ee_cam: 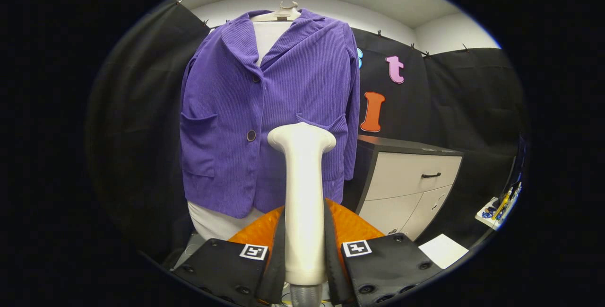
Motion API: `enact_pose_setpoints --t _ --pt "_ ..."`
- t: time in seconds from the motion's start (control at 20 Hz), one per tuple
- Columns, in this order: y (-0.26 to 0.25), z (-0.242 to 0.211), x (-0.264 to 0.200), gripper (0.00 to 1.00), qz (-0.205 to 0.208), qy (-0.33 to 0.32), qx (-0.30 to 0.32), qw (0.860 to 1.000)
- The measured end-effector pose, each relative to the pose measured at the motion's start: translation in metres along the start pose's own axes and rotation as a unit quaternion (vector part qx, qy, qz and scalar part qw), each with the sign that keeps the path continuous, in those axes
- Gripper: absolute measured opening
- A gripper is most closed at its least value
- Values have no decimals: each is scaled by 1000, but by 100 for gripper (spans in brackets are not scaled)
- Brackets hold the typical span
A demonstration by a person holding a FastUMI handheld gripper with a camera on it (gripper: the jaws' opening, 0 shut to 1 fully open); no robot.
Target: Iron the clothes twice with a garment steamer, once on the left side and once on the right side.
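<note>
A purple corduroy jacket (264, 108) hangs on a hanger (282, 13) over a white garment, straight ahead of me. My gripper (304, 250) is shut on the cream handle of the garment steamer (302, 188), both fingers pressing its sides. The steamer stands upright between the fingers, and its wide head reaches up in front of the jacket's lower right half, beside the right pocket. Whether the head touches the cloth I cannot tell.
A white cabinet with a dark top (406, 179) stands to the right of the jacket. Beyond it, low on the right, lie a white sheet (443, 249) and a small tray of coloured items (501, 205). Black cloth walls surround the booth.
</note>
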State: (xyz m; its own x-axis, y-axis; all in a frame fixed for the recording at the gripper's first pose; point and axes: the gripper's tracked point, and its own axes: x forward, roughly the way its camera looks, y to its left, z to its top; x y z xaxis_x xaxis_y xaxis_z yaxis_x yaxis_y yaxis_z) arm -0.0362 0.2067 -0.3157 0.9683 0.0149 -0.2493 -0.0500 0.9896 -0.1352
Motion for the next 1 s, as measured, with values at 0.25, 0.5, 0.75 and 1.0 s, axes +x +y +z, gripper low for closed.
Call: enact_pose_setpoints --t 0.25,0.5,0.75,1.0 --pt "-1 -32 -6 44 1 27 8 1000" --pt "-2 -53 -12 44 1 48 3 999" --pt "-3 -53 -15 44 -2 51 2 999" --pt "-7 -10 -25 44 -14 15 14 1000"
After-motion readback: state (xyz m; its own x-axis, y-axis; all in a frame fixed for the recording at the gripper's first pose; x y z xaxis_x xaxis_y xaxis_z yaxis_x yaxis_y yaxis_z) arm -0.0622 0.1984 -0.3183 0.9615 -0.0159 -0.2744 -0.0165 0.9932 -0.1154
